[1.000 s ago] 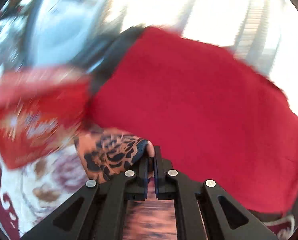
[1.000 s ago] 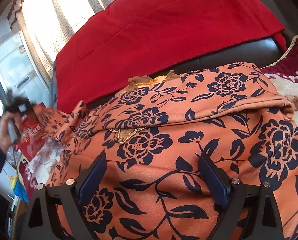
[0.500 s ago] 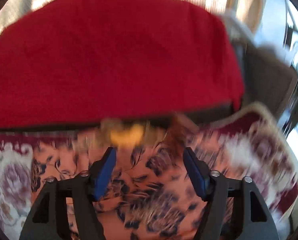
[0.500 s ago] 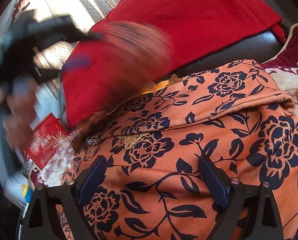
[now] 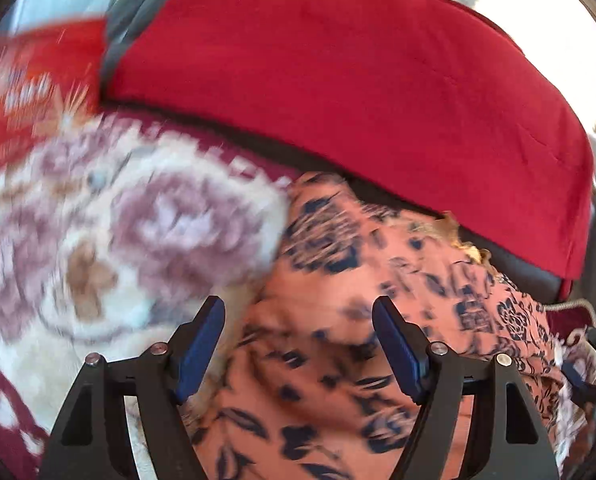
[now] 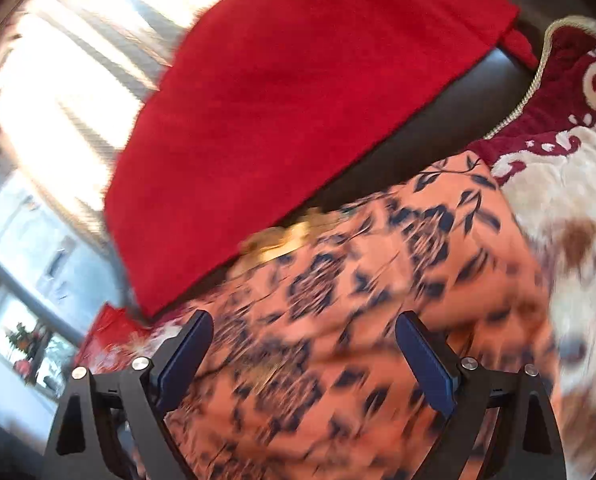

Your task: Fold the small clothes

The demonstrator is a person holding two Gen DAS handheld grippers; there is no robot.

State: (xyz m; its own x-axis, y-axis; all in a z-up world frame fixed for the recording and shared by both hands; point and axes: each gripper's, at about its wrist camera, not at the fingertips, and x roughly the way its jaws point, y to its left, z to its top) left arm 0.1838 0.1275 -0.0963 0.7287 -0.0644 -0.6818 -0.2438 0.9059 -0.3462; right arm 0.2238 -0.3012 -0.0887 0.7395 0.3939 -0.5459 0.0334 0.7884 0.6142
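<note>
Sunlit curtains behind a dark sofa, with a red cloth (image 5: 357, 80) draped over the backrest and a cream-and-maroon floral cover (image 5: 118, 232) spread across the seat. Red printed packet (image 6: 110, 330) at the far left edge of the seat. Both views heavily blurred.

Lying on the seat cover, against the base of the backrest: an orange garment with navy flowers (image 6: 357, 288), gold trim at the neckline toward the backrest. Appears partly folded, with one side turned over into a doubled edge; hard to confirm through the blur. Likely still to do: more folds to bring it down to a compact bundle, then smoothing.

Left tool (image 5: 298, 340) low over the garment's left edge, jaws opening, nothing pinched between the blue pads; cloth beneath and between them, seat cover just beside the left pad. Right tool (image 6: 303, 354) spread wide above the middle of the garment, pads gripping nothing, fabric filling the gap beneath.
</note>
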